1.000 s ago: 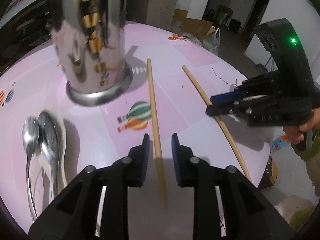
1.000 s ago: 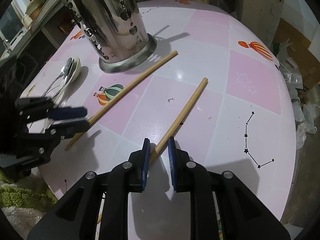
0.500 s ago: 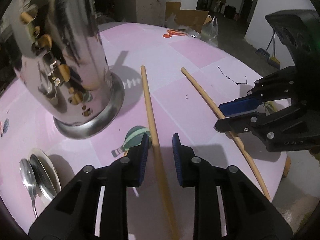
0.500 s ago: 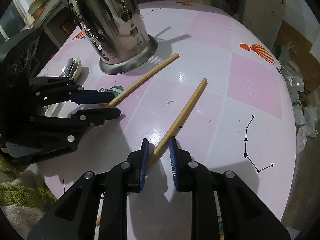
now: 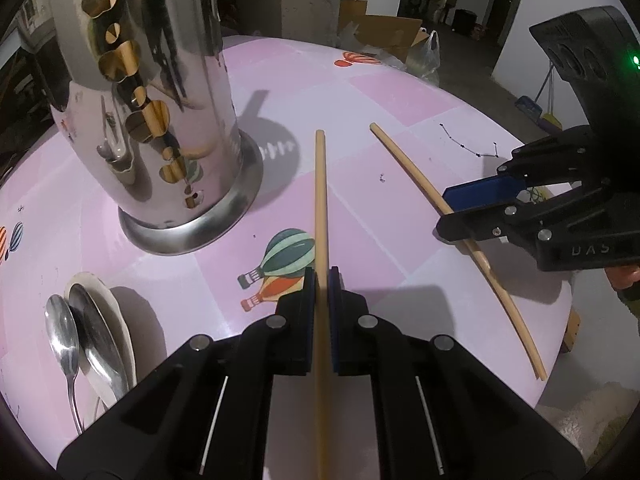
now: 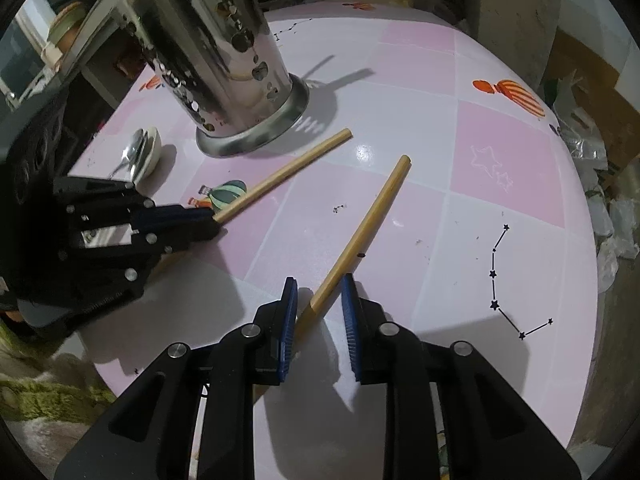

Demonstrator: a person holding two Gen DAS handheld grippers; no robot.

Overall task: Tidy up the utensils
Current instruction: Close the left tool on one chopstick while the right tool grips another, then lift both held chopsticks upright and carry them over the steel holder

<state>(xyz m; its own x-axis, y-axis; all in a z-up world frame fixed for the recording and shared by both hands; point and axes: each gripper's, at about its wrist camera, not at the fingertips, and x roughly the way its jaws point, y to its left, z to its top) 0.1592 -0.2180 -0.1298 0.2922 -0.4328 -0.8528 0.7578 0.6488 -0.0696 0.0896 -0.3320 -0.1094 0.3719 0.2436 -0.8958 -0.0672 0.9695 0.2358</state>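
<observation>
Two wooden chopsticks lie on the pink round table (image 5: 400, 92). My left gripper (image 5: 322, 276) is shut on the left chopstick (image 5: 320, 200), whose far end points toward the perforated steel utensil holder (image 5: 160, 120). In the right wrist view my right gripper (image 6: 318, 292) straddles the near part of the right chopstick (image 6: 368, 224); its jaws are opening and the blue pads stand off the stick. The left gripper (image 6: 212, 224) appears there, clamped on the other chopstick (image 6: 288, 170). The right gripper (image 5: 448, 212) also shows in the left wrist view, over the second chopstick (image 5: 420, 184).
Two metal spoons (image 5: 80, 328) rest on a white ceramic spoon left of my left gripper. The holder (image 6: 224, 60) stands at the table's far left. The table edge runs close behind both grippers, with a green rug (image 6: 48, 396) below. Cardboard boxes (image 5: 384, 36) sit on the floor beyond.
The left gripper's pads have closed onto the left chopstick. The right gripper's jaws have widened around the right chopstick. The left gripper shifted toward the holder earlier.
</observation>
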